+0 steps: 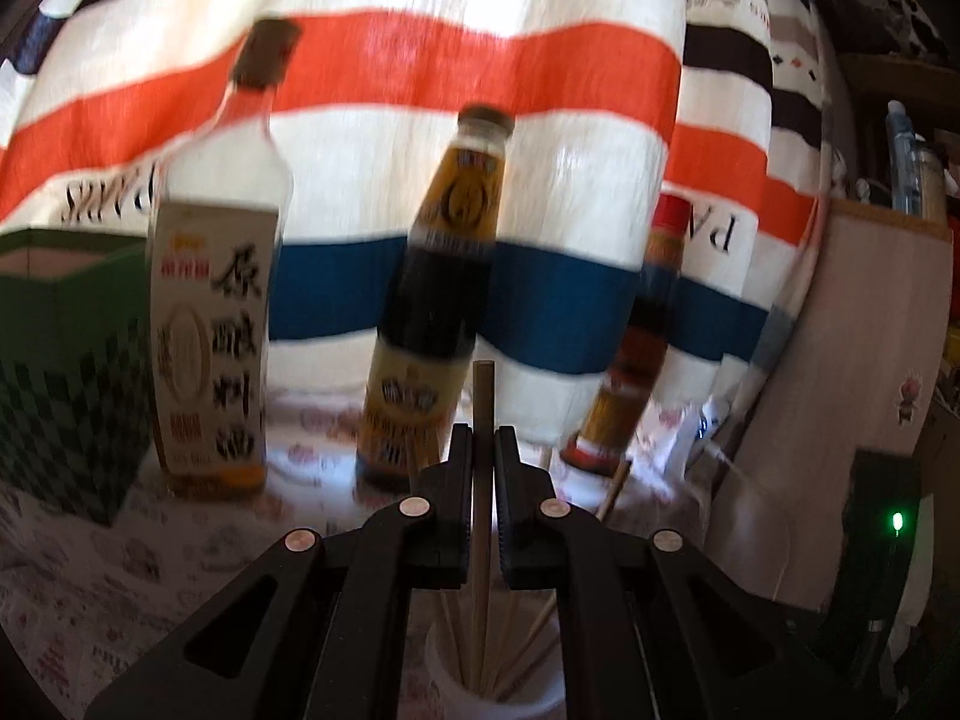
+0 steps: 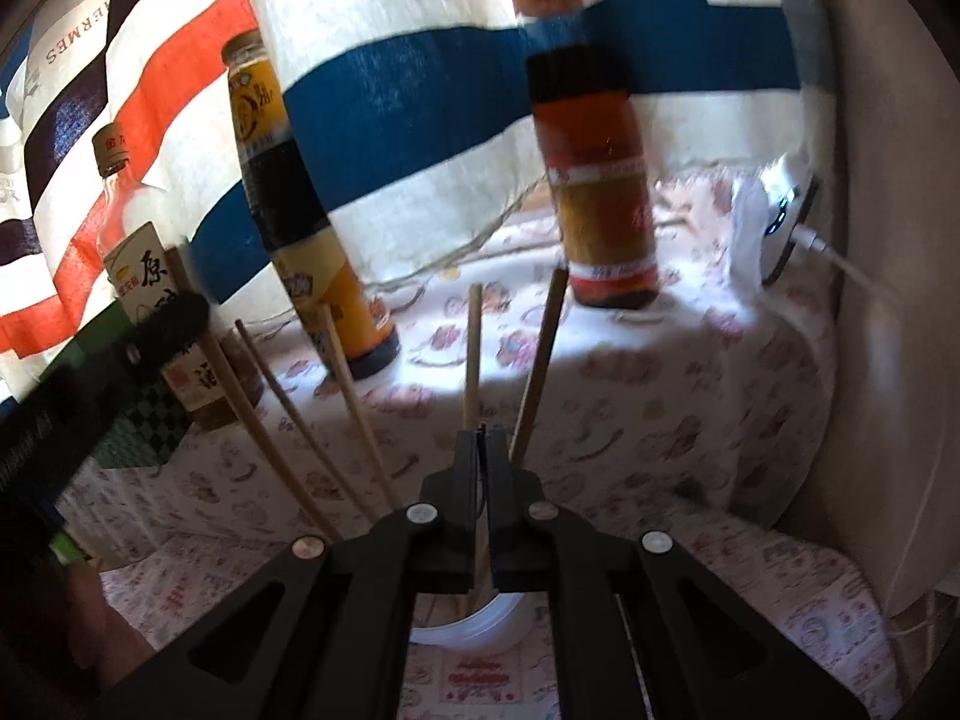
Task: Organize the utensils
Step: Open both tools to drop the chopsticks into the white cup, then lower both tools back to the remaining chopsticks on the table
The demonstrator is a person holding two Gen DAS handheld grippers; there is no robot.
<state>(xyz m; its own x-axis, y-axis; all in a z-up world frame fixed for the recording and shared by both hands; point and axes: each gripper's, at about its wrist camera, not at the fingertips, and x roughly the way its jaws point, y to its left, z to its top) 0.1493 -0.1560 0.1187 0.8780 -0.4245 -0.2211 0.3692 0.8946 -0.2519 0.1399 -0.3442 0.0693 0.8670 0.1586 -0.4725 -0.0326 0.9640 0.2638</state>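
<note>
My left gripper (image 1: 483,441) is shut on a wooden chopstick (image 1: 483,396) that stands upright, its lower end in a white cup (image 1: 444,678) with several other chopsticks. In the right wrist view the same cup (image 2: 498,630) sits under my right gripper (image 2: 480,441), whose jaws are shut with only a thin slit between them. One chopstick (image 2: 474,348) rises just behind its left finger; I see nothing pinched at the tips. More chopsticks (image 2: 354,396) lean left from the cup. The left gripper (image 2: 162,330) shows as a dark shape at the left edge.
Three bottles stand behind the cup on the patterned tablecloth (image 2: 690,420): a clear white-labelled one (image 1: 210,330), a dark sauce bottle (image 1: 432,312) and a red-capped one (image 2: 600,180). A green checked box (image 1: 60,372) is at far left. A striped cloth (image 1: 420,60) hangs behind. A white device with a cable (image 2: 780,222) lies at right.
</note>
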